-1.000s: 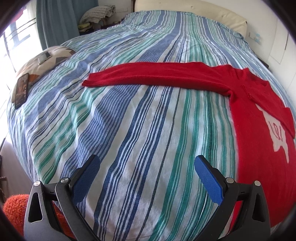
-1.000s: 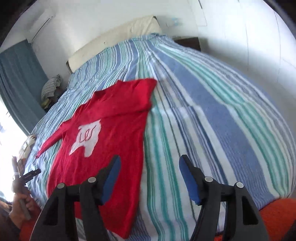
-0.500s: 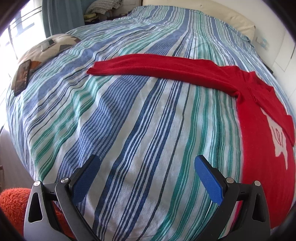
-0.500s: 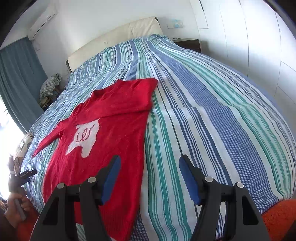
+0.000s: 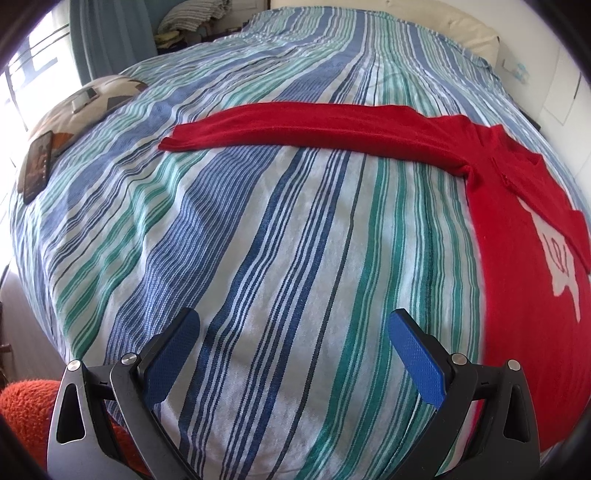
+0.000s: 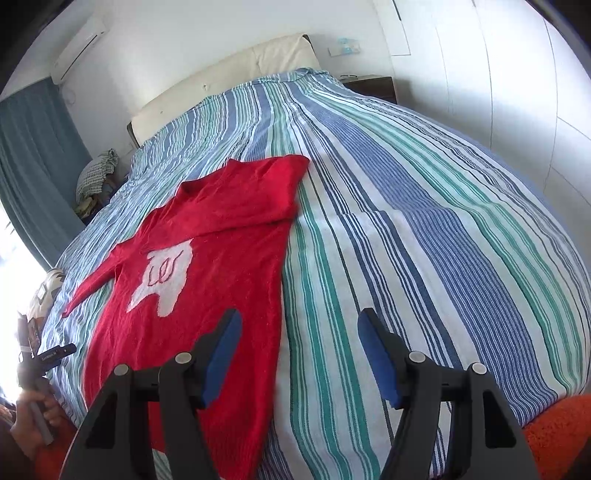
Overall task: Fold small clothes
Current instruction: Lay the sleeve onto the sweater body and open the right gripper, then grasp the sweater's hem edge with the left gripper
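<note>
Closest in the left wrist view, the left gripper (image 5: 293,354) hangs over the striped bedspread (image 5: 258,240) with its two blue pads (image 5: 415,363) spread wide and nothing between them. Closest in the right wrist view, the right gripper (image 6: 299,356) also has its blue pads (image 6: 376,360) spread apart and empty — its left finger shows in front of the lower part of the red sweater (image 6: 207,280), but does not pinch it. A bit of fuzzy orange cloth (image 6: 557,439) peeks in at the bottom corners. At the far left edge a hand (image 6: 31,417) holds the handle of the other gripper. The red sweater lies flat on the bed, front side up, with a white picture (image 6: 164,275) on its chest. One sleeve (image 5: 303,127) stretches straight out across the stripes — the other sleeve (image 6: 251,188) is folded in over the chest. Farther on, near the bed's left edge, a phone (image 5: 37,166) lies beside a patterned pillow (image 5: 85,107). At the far end are a cream headboard (image 6: 229,74), a teal curtain (image 6: 33,162), a pile of folded clothes (image 5: 195,18) and white walls (image 6: 480,74).
</note>
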Demonstrator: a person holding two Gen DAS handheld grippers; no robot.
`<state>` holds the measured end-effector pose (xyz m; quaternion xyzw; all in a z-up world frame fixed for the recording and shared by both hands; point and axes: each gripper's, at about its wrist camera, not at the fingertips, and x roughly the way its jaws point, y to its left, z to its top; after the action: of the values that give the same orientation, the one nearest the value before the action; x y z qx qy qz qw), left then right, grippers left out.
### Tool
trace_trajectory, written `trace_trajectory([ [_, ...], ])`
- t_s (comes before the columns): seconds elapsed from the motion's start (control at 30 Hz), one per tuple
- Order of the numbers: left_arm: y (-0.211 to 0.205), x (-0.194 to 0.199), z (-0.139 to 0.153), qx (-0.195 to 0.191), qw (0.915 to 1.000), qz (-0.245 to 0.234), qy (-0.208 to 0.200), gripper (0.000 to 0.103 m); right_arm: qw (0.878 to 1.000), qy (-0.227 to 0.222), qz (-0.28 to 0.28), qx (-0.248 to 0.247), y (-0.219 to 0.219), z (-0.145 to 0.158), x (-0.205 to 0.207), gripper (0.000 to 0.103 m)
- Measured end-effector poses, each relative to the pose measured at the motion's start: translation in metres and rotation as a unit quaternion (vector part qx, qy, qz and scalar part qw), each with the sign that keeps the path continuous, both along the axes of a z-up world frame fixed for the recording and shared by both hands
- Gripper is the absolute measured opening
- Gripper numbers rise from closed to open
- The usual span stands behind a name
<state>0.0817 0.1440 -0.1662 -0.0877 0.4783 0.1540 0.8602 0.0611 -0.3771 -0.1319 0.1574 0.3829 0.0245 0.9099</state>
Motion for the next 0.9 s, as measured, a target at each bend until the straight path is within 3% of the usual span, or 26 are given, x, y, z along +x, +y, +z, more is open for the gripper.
trace_trajectory([
  [0.9,0.0020,0.0014,-0.0030,-0.003,1.0000,0.000,0.008,0.102,1.000,-0.002,0.000,-0.001,-0.0028,0.0006,-0.0022,0.065],
])
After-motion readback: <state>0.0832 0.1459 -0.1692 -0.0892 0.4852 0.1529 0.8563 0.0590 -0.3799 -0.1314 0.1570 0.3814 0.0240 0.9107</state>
